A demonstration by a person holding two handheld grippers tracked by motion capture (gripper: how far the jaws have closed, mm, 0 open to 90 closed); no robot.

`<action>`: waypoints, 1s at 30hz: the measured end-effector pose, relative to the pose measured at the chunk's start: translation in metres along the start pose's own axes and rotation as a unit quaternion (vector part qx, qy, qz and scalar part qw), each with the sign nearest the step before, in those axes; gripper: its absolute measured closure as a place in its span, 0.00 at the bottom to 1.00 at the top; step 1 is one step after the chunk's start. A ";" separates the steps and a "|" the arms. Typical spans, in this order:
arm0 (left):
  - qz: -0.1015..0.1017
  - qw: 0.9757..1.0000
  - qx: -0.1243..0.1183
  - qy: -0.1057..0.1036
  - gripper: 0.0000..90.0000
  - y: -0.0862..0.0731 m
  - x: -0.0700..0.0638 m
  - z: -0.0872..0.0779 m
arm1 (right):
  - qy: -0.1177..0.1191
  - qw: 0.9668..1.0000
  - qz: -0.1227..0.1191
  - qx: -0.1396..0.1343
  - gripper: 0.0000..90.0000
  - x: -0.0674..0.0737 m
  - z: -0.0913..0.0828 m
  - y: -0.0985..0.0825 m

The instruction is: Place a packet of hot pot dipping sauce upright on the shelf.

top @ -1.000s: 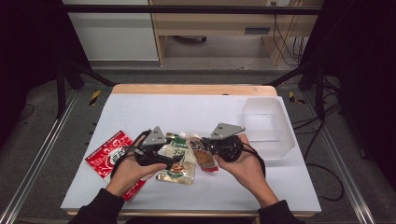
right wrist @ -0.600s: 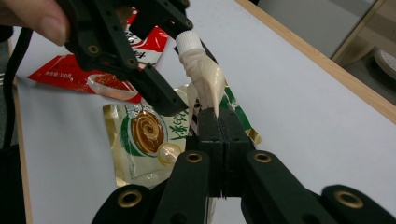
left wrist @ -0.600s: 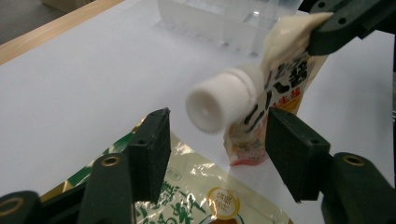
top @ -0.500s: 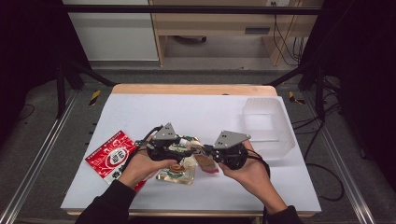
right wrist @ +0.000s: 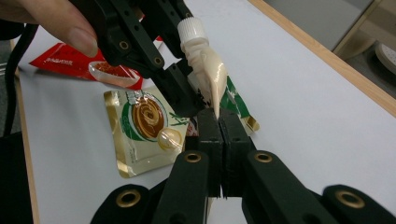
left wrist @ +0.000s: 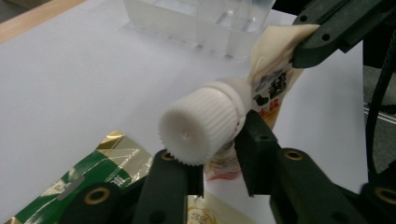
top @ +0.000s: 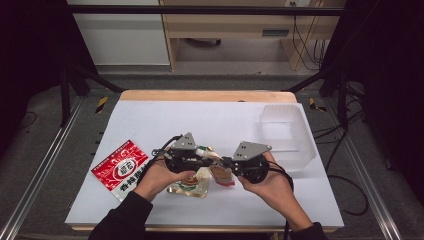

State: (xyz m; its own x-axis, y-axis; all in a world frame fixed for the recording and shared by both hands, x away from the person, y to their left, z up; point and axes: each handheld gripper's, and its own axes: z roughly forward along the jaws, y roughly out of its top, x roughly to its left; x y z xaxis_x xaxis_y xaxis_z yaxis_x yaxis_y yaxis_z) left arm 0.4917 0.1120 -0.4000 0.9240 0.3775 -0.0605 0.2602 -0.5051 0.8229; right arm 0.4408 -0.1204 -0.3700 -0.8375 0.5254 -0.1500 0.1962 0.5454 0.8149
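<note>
A small sauce pouch (left wrist: 273, 88) with a white ribbed cap (left wrist: 201, 126) is hanging above the white bench (top: 165, 120), stretched between two tools near its front middle. The right tool (right wrist: 219, 122) is clamping the pouch's flat sealed tail, its jaws pressed together on the film. The left tool (left wrist: 219, 156) is closing on the spout just behind the cap, and its jaws have just been narrowing, with the pouch's neck sitting between them and the pads touching it on both sides.

The risk lies at that neck. The left tool is biting close to the cap's rim rather than squarely on the ridges, so a twist is likely to slip off or merely wring the soft pouch. If the right tool is holding only thin film, a hard pull could tear the seal or squeeze sauce out once the cap loosens.

Below the pouch a gold and green packet (right wrist: 140, 130) is lying flat, a red packet (top: 120, 167) is resting to the left, and a clear plastic tub (top: 285, 132) is standing at the right rear.

Compared with a second ago, the left hand is sitting nearer the right one, and its tool has gone from spread wide to nearly gripping.
</note>
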 end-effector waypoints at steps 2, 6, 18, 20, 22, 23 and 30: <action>-0.002 1.000 0.002 -0.001 0.90 0.002 -0.001 0.001 | -0.006 1.000 -0.002 0.009 0.99 -0.001 -0.003 -0.003; 0.009 1.000 0.015 -0.004 0.95 0.006 -0.006 0.002 | -0.009 1.000 -0.001 0.017 0.98 -0.003 -0.006 -0.007; 0.042 0.998 0.040 -0.003 1.00 0.017 -0.013 0.006 | -0.015 0.999 -0.012 0.039 0.71 -0.014 -0.016 -0.014; 0.042 0.998 0.041 -0.003 1.00 0.017 -0.013 0.005 | -0.019 0.999 -0.018 0.044 0.67 -0.014 -0.017 -0.014; 0.044 0.998 0.042 -0.004 1.00 0.017 -0.013 0.004 | -0.026 0.998 -0.025 0.051 0.60 -0.014 -0.017 -0.014; 0.044 0.998 0.042 -0.005 1.00 0.017 -0.013 0.004 | -0.027 0.998 -0.028 0.054 0.58 -0.015 -0.018 -0.013; 0.049 0.998 0.047 -0.007 1.00 0.019 -0.015 0.003 | -0.022 0.995 -0.056 0.077 0.46 -0.019 -0.016 -0.004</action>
State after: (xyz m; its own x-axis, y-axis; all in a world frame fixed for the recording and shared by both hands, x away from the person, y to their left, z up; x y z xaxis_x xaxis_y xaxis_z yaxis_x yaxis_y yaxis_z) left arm 0.4837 0.0948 -0.3850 0.9503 0.3111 0.0095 0.1922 -0.6105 0.7683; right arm 0.4477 -0.1433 -0.3615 -0.8364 0.4816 -0.2617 0.1811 0.6935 0.6973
